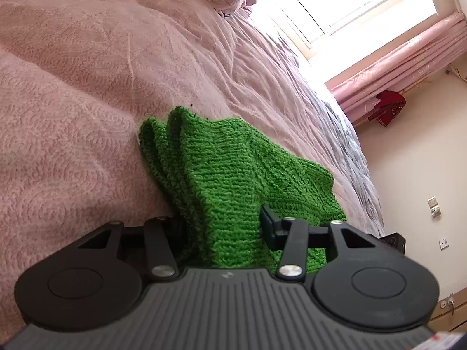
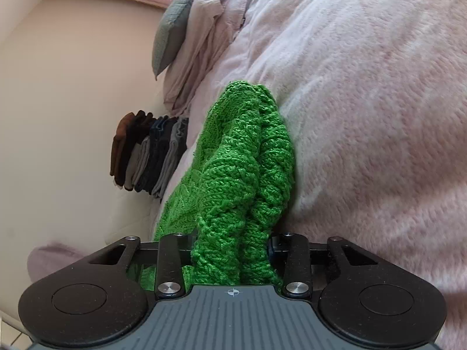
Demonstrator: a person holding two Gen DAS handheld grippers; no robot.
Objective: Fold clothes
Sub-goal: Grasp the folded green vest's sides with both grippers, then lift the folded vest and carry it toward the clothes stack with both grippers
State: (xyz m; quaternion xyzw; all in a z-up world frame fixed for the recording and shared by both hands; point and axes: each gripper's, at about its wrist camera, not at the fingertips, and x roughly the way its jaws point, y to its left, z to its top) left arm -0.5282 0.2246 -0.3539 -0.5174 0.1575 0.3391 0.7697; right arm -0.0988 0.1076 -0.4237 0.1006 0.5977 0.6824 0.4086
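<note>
Green knit sweater (image 1: pixel 233 175) bunched lengthwise ahead – L gripper (image 1: pixel 221 233) & R gripper (image 2: pixel 233 250) each clamped on an end.

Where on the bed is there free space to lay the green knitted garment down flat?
The pink bedspread lies bare beyond the green knitted garment, up toward the pillows. Bare cover also shows beside the garment in the right wrist view. It is crowded at the bed's edge, where the stack of folded clothes sits. Both grippers, left and right, clamp the garment.
</note>
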